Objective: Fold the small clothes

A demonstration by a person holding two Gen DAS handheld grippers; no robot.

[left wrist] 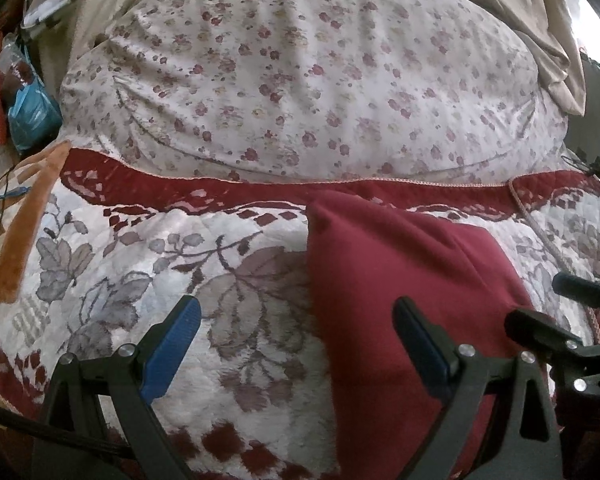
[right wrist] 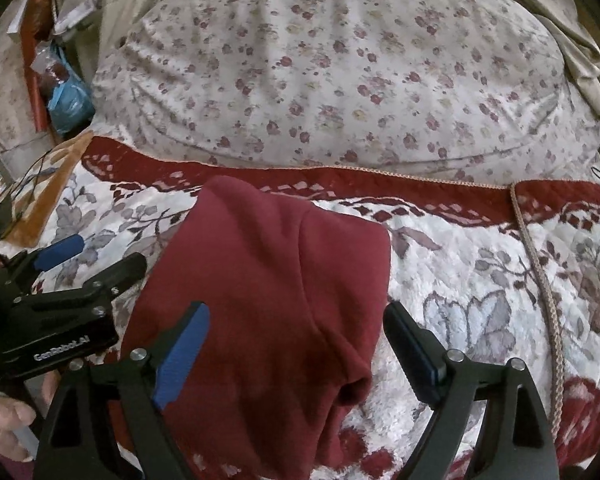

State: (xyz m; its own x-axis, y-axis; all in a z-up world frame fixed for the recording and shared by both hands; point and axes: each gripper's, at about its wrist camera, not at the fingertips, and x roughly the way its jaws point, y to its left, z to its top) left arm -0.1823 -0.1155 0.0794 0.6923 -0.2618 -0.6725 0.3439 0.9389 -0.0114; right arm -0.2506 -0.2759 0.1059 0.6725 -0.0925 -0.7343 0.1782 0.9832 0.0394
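A dark red garment (left wrist: 400,280) lies folded on a white and red floral blanket (left wrist: 220,264). In the right wrist view the garment (right wrist: 268,292) has a sleeve or leg opening near its lower right corner. My left gripper (left wrist: 296,320) is open and empty, its right finger over the garment's left part. My right gripper (right wrist: 296,324) is open and empty, its jaws spread above the garment's lower half. The left gripper also shows at the left edge of the right wrist view (right wrist: 96,260). The right gripper's fingers (left wrist: 540,320) show at the right of the left wrist view.
A large floral pillow (left wrist: 300,80) lies behind the blanket. A braided cord (right wrist: 540,280) runs down the blanket on the right. An orange cloth (left wrist: 24,232) and a blue bag (left wrist: 32,112) sit at the left. Beige curtains (left wrist: 548,28) hang at the back.
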